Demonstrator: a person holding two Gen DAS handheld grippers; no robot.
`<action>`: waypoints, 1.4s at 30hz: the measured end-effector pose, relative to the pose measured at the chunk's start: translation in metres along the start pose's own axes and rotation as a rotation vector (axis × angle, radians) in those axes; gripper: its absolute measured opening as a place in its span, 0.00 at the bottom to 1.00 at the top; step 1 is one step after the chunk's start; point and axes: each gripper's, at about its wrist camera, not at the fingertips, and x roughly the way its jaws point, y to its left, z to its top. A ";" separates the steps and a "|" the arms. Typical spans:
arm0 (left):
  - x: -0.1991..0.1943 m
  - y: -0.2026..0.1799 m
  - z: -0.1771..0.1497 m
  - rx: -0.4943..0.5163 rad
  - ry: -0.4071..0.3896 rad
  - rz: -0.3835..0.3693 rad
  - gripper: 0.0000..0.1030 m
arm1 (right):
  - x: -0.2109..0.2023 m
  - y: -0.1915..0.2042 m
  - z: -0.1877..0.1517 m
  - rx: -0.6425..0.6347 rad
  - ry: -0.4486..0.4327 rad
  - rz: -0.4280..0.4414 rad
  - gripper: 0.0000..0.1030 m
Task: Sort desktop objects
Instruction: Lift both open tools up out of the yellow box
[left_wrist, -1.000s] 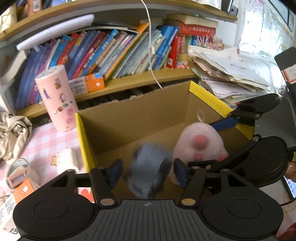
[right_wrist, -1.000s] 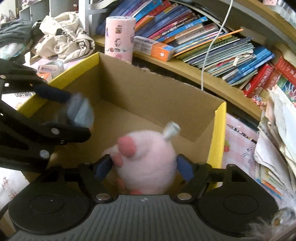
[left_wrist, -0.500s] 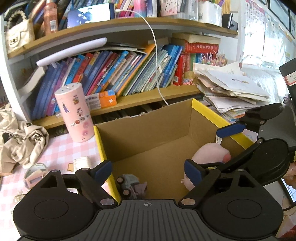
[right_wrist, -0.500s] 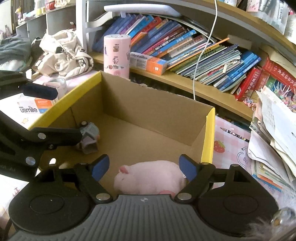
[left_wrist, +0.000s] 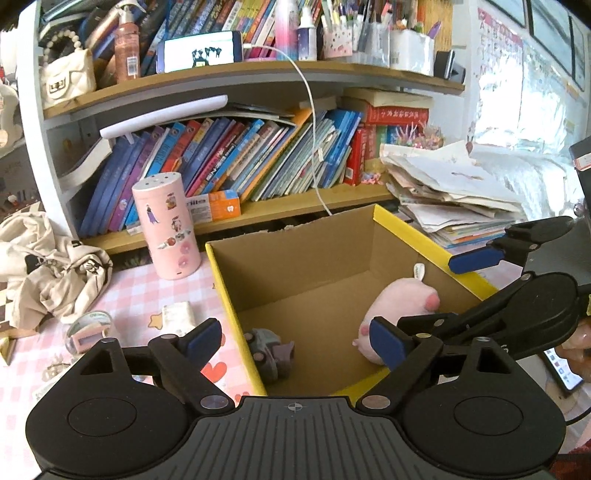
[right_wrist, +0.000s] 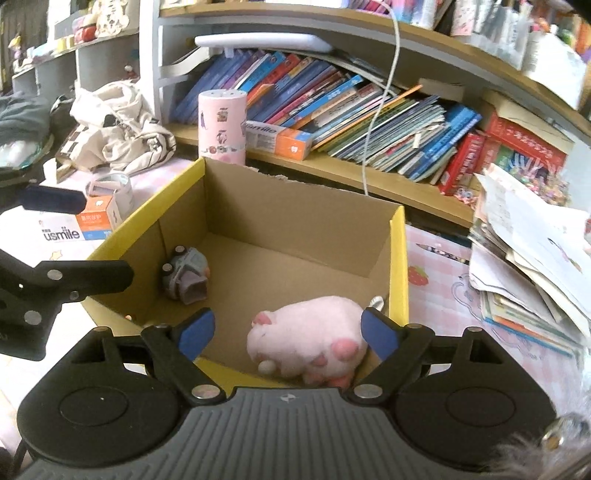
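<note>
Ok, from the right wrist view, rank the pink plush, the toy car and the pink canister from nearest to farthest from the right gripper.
1. Pink plush: in the box, just beyond the right gripper, whose jaws are opening.
2. Toy car: in the box, against its left wall.
3. Pink canister: upright behind the box's far left corner.

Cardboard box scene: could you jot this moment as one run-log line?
cardboard box: holds pink plush toy, grey toy car | left gripper: open, empty | right gripper: opening, above plush, not gripping

We are seeing a box (right_wrist: 399, 258) of matt, rough-edged cardboard. We are looking at a fuzzy cloth plush (right_wrist: 314, 332) and a matt plastic car (right_wrist: 186, 271).
</note>
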 end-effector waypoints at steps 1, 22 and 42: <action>-0.004 0.002 -0.002 0.001 -0.006 -0.005 0.87 | -0.004 0.003 -0.002 0.009 -0.005 -0.011 0.84; -0.072 0.056 -0.055 0.020 -0.001 -0.089 0.91 | -0.053 0.100 -0.048 0.187 0.043 -0.093 0.85; -0.094 0.102 -0.103 0.005 0.133 -0.095 0.91 | -0.047 0.175 -0.072 0.317 0.156 -0.068 0.90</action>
